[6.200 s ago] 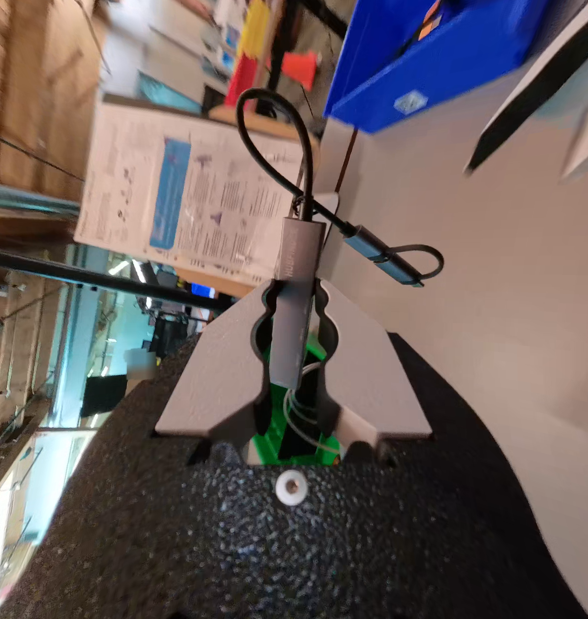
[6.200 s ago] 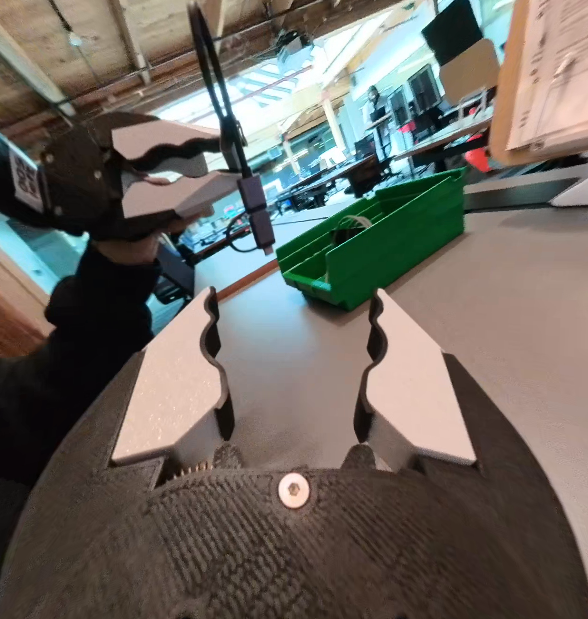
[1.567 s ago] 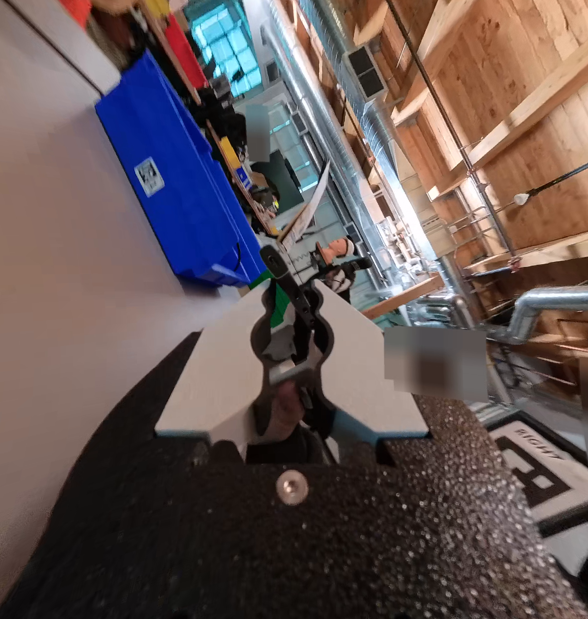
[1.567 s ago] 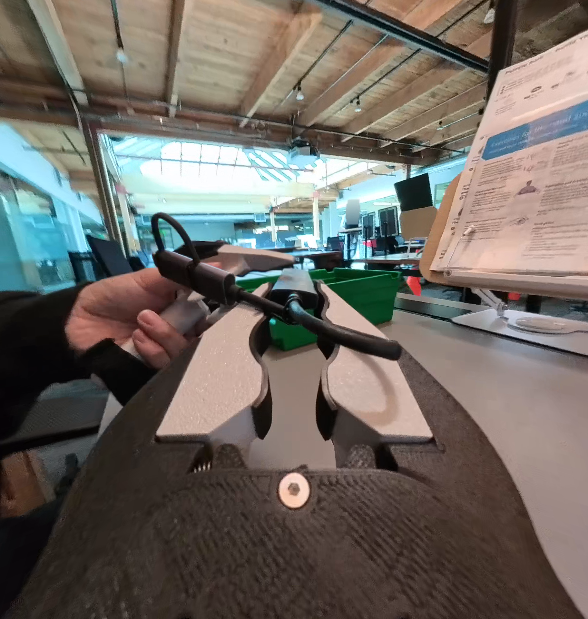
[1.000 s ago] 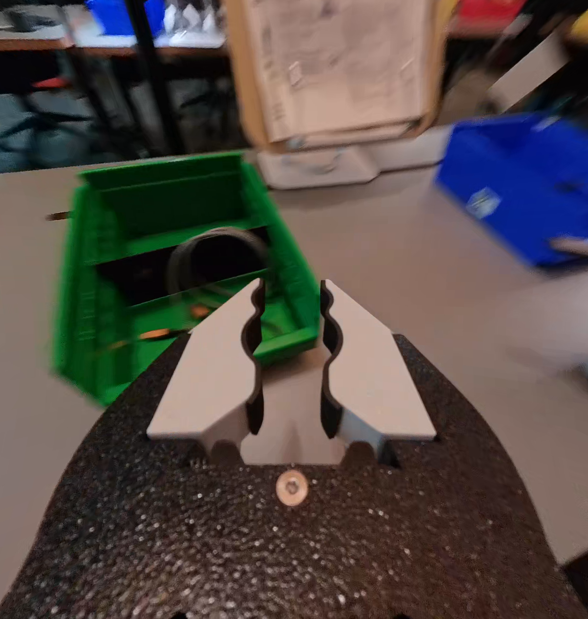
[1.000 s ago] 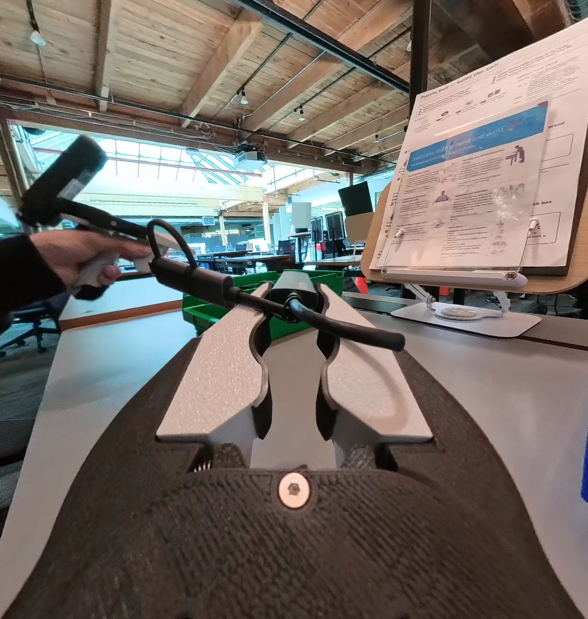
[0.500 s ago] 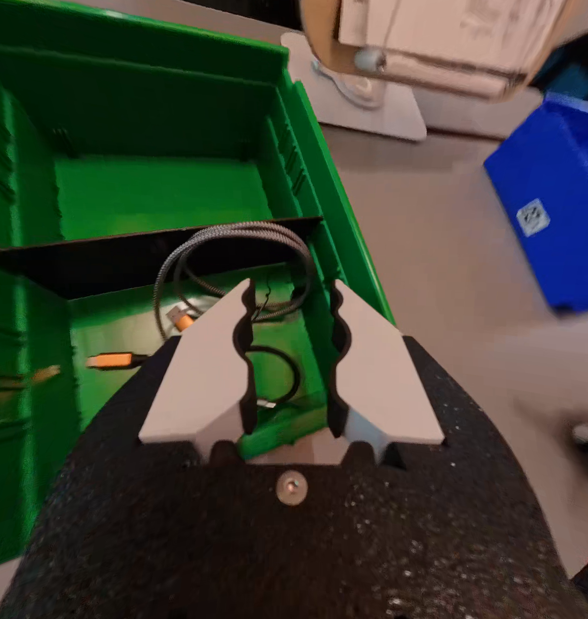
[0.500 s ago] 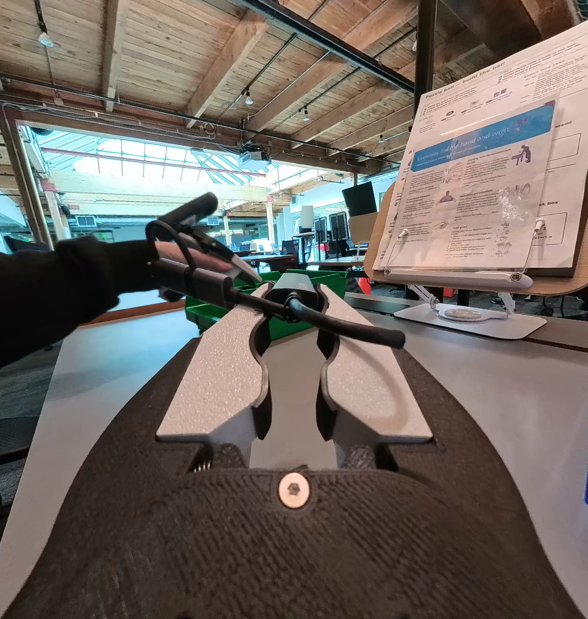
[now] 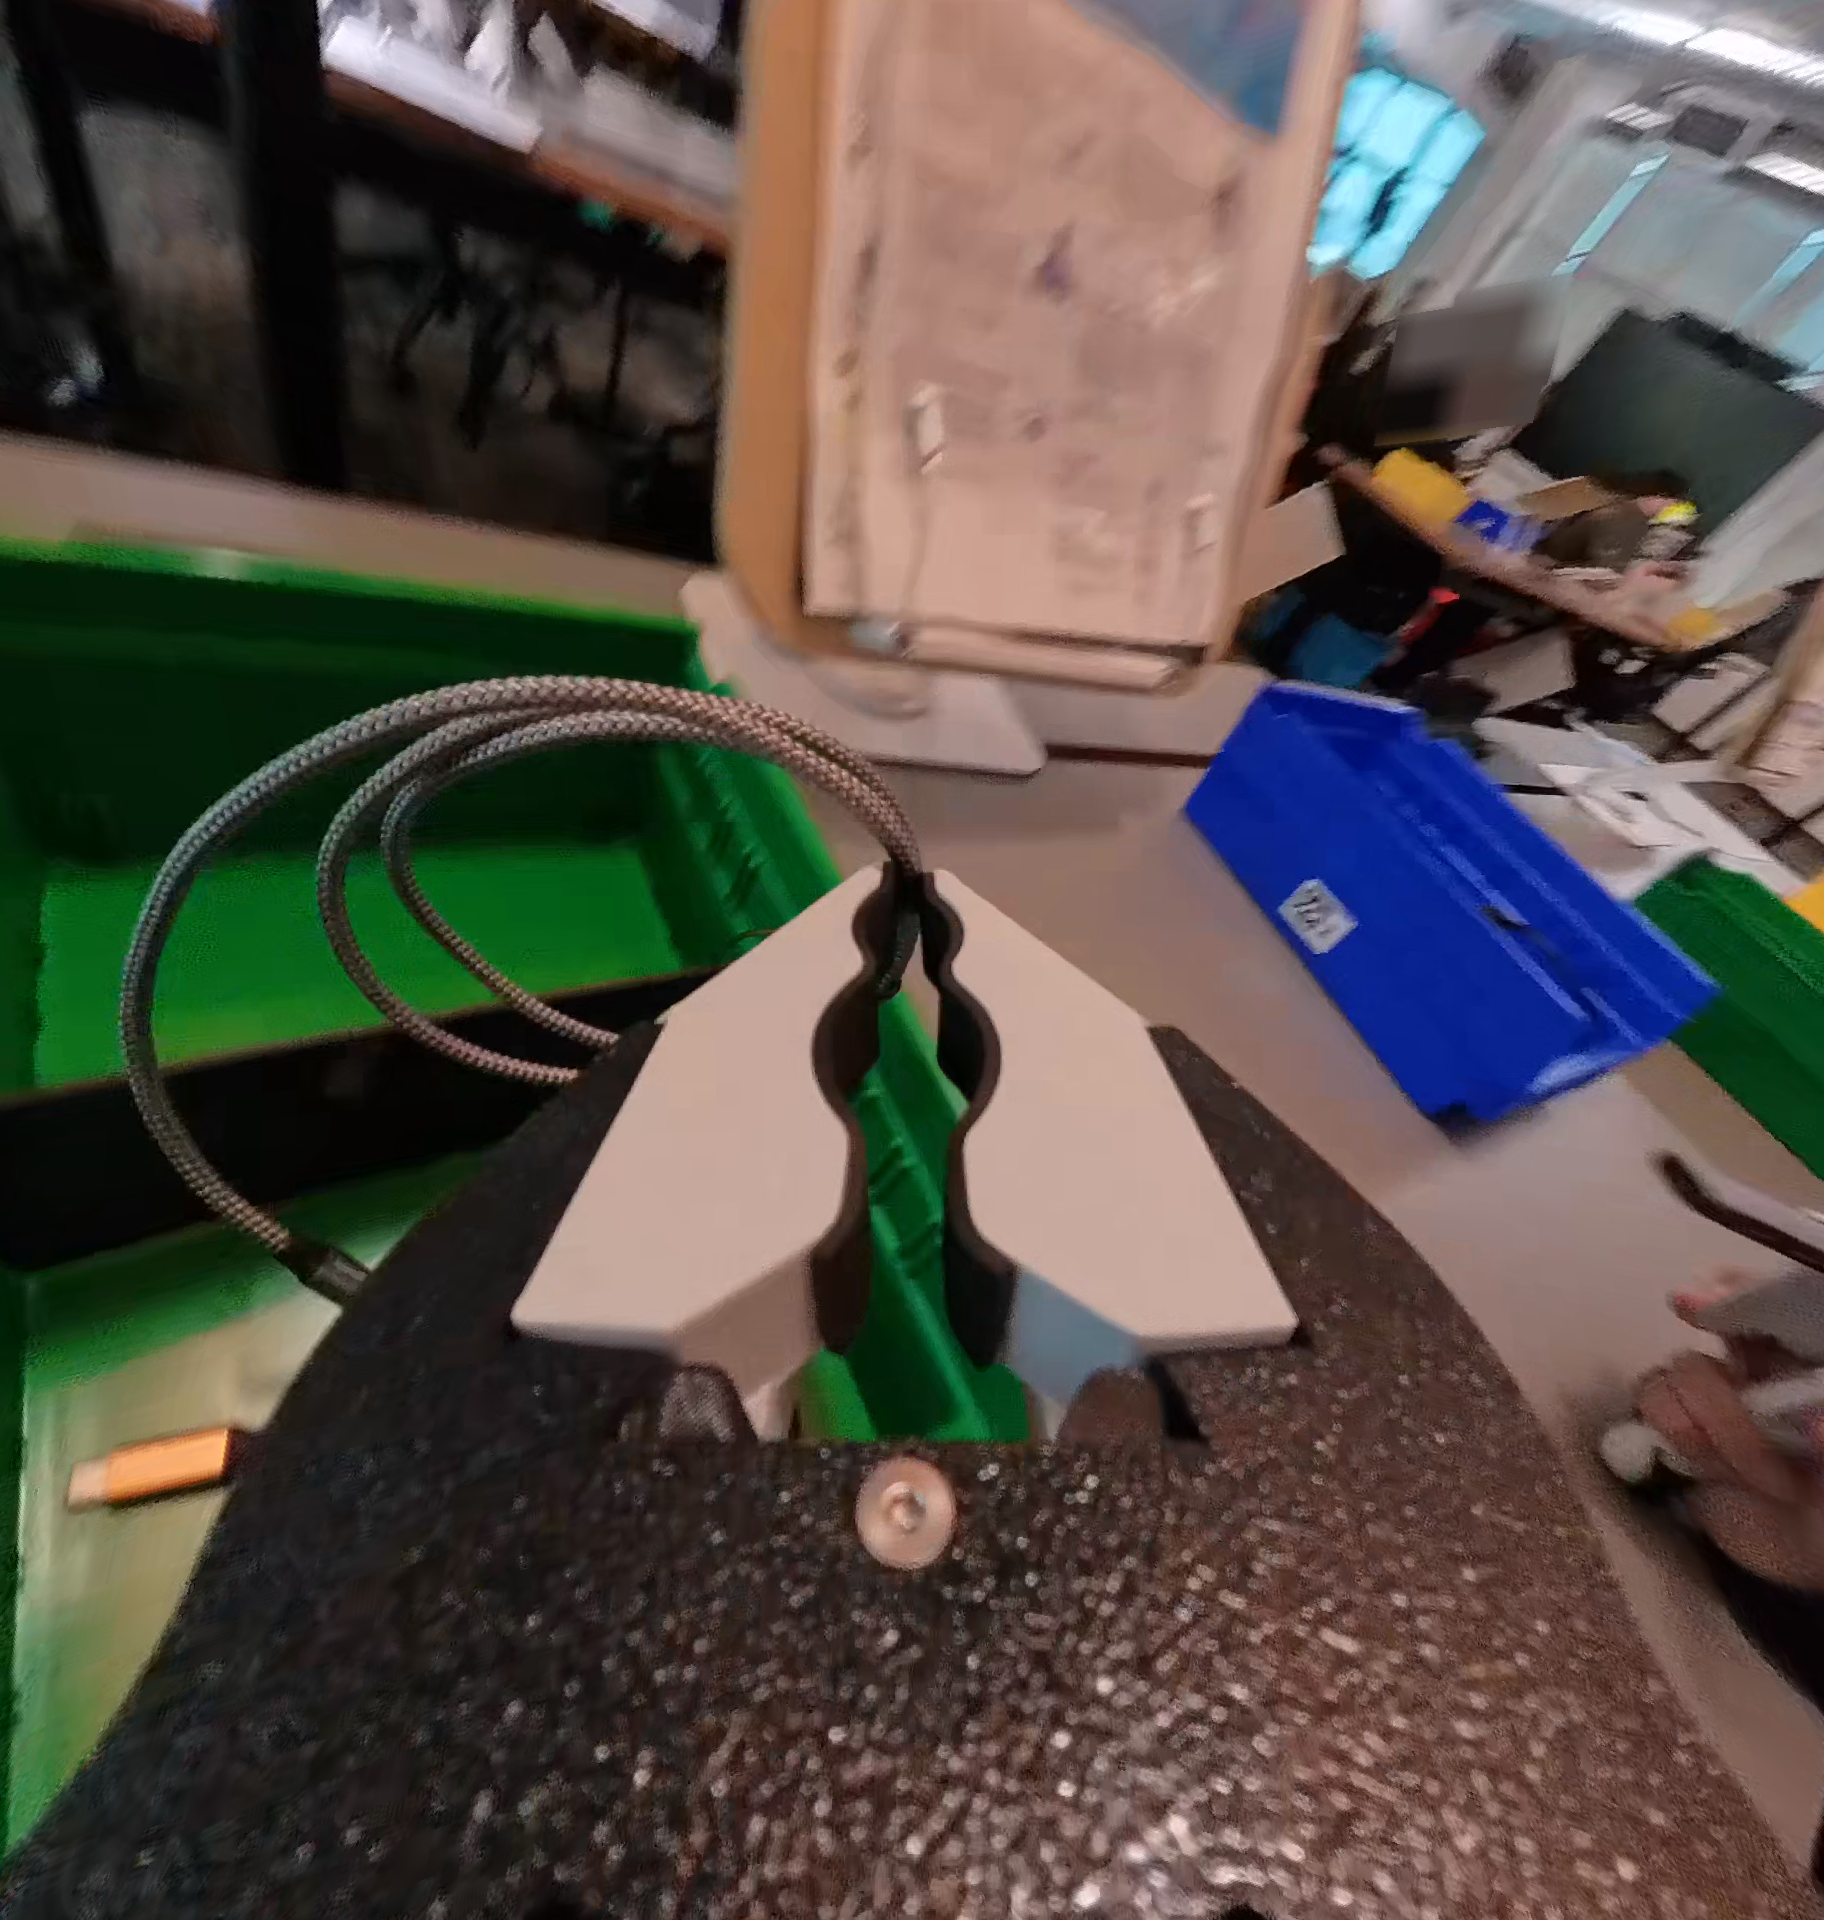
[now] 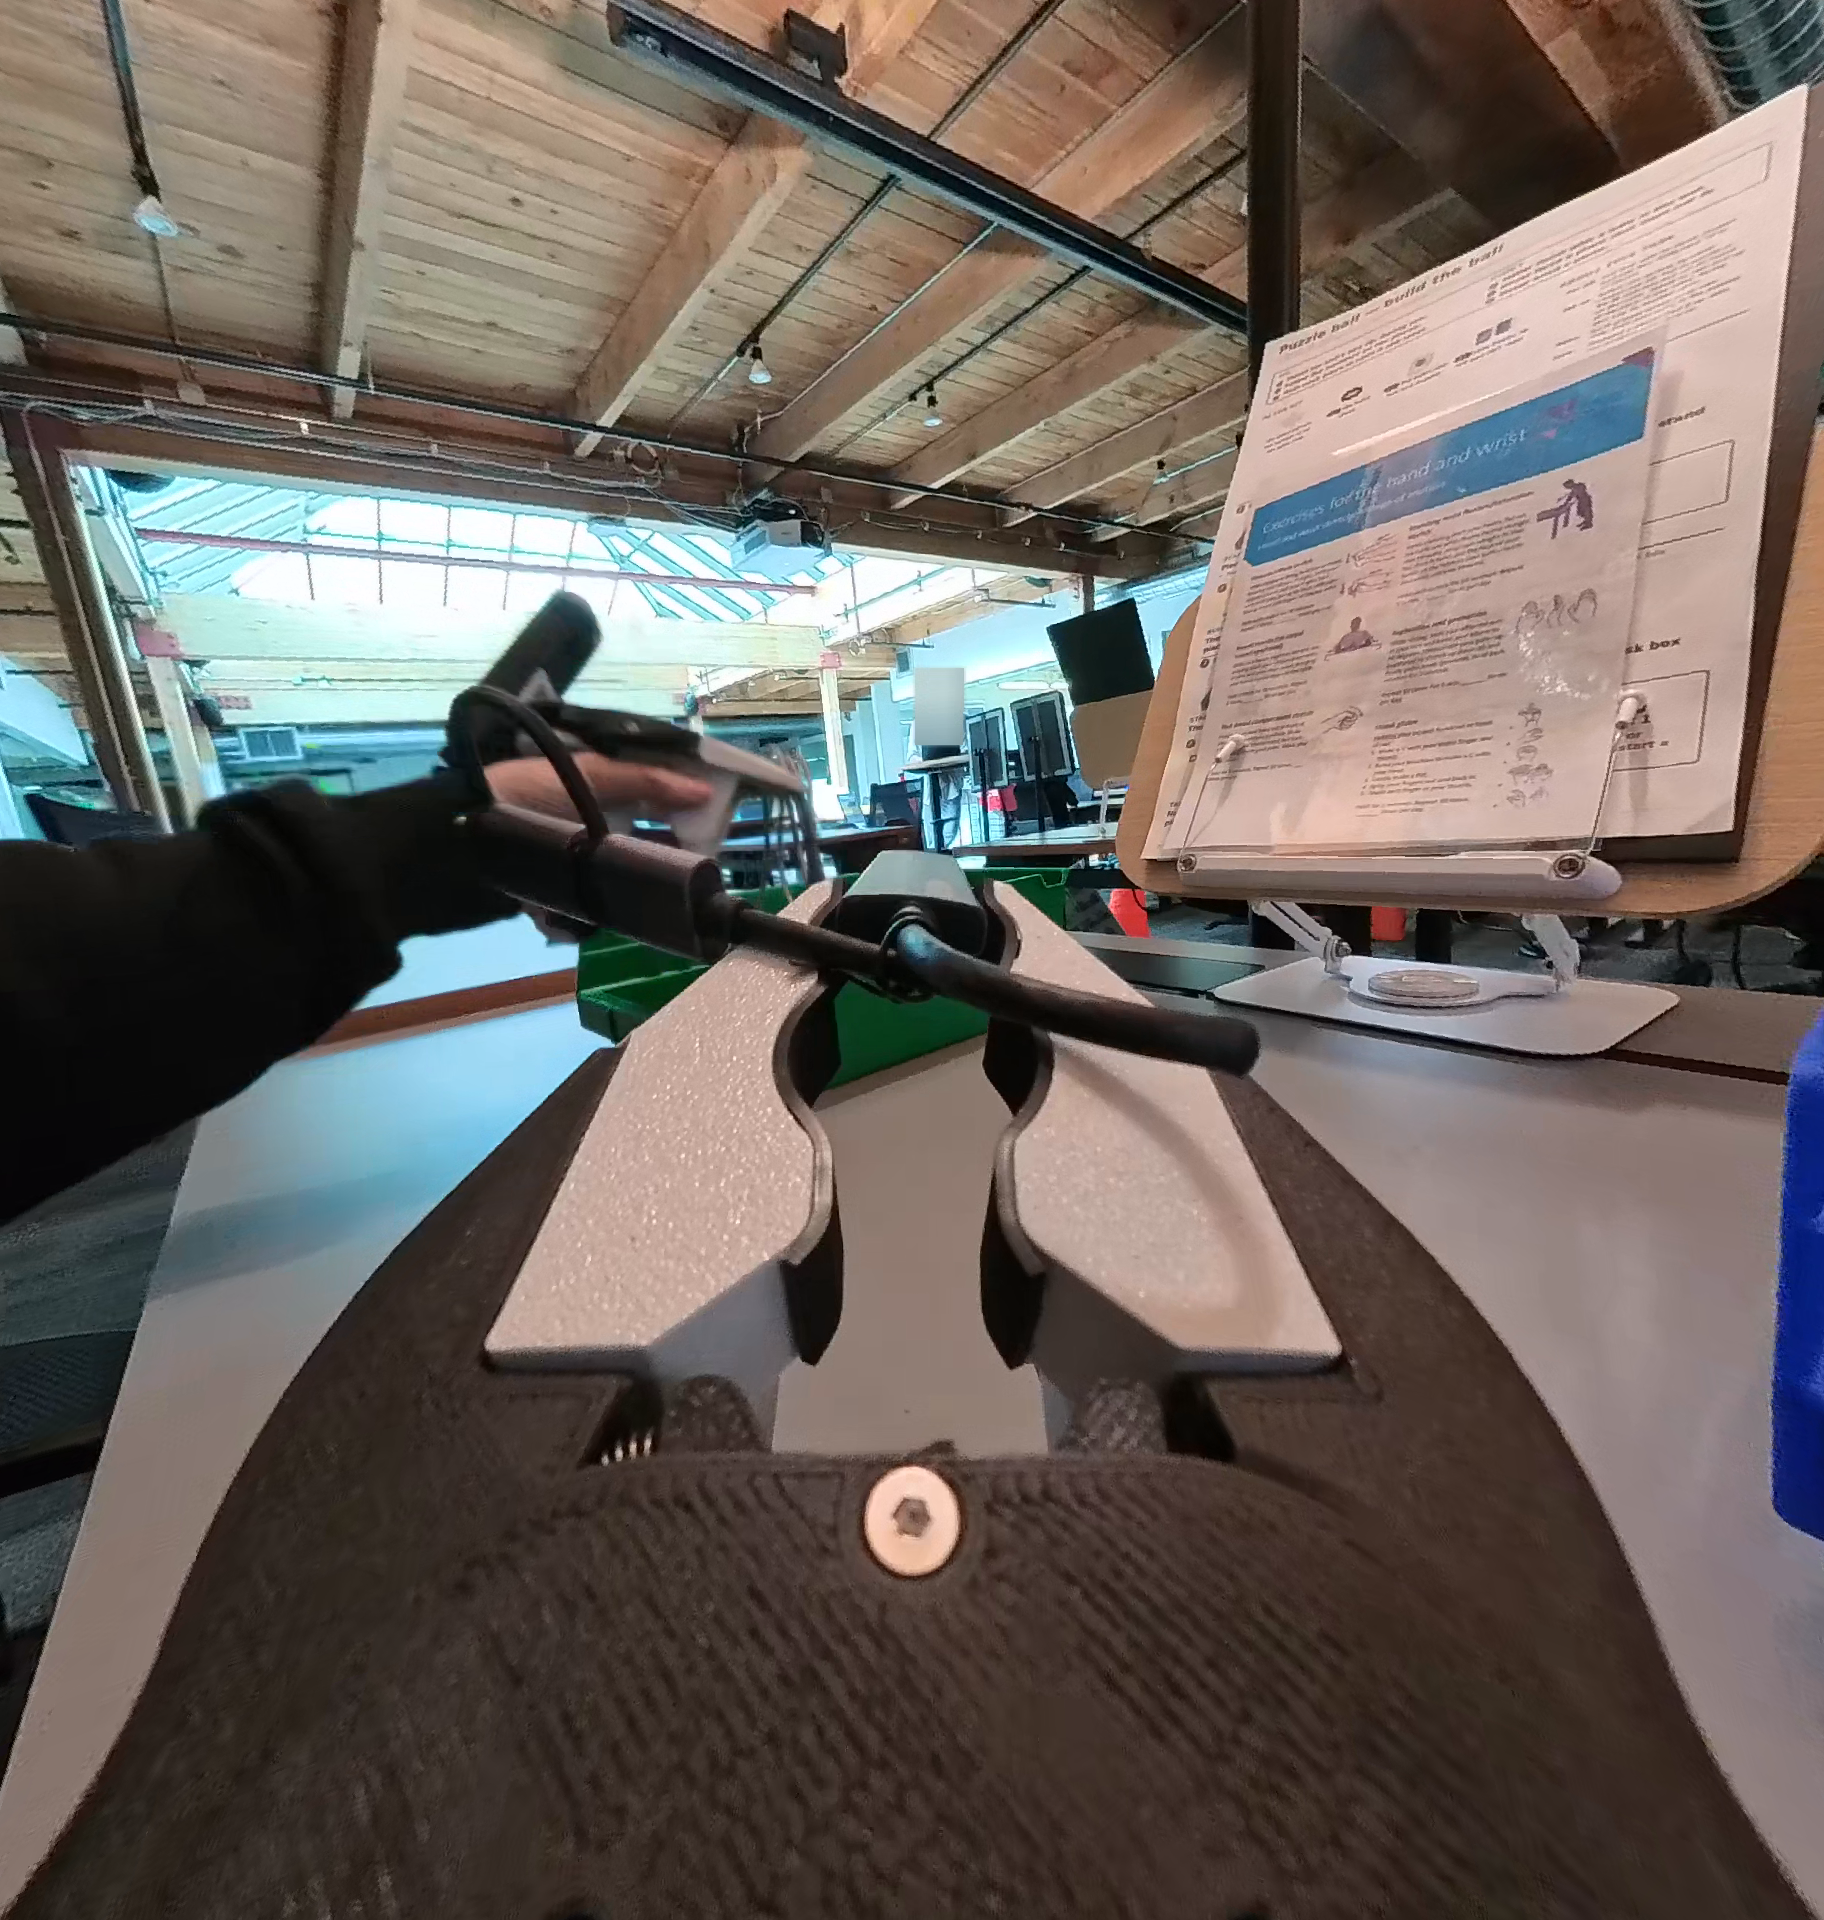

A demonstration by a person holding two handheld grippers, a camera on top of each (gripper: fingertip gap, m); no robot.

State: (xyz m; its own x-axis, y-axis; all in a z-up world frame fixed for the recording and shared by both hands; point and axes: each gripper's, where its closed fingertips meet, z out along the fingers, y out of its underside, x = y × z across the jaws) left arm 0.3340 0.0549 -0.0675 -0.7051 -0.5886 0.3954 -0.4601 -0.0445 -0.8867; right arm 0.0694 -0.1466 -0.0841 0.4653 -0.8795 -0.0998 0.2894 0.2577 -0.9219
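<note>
My left gripper [image 9: 908, 883] has its jaws pinched tight on a braided cable [image 9: 534, 717], whose loops arch above the green bin [image 9: 347, 914] on the worktop [image 9: 1116, 883]. My right gripper [image 10: 906, 894] has its jaws closed around a grey adapter [image 10: 903, 875], its black lead [image 10: 1074, 1003] draped across them. A blue bin [image 9: 1427, 935] sits well apart to the right.

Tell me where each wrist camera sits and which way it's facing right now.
Left wrist view: sits behind the left gripper, angled down over the green bin; its fingertips pinch a braided cable.
Right wrist view: sits behind the right gripper, looking level across the grey table at a document stand; it grips a grey adapter; a black sleeve shows.
Shared: the green bin, blue bin, and stand.
</note>
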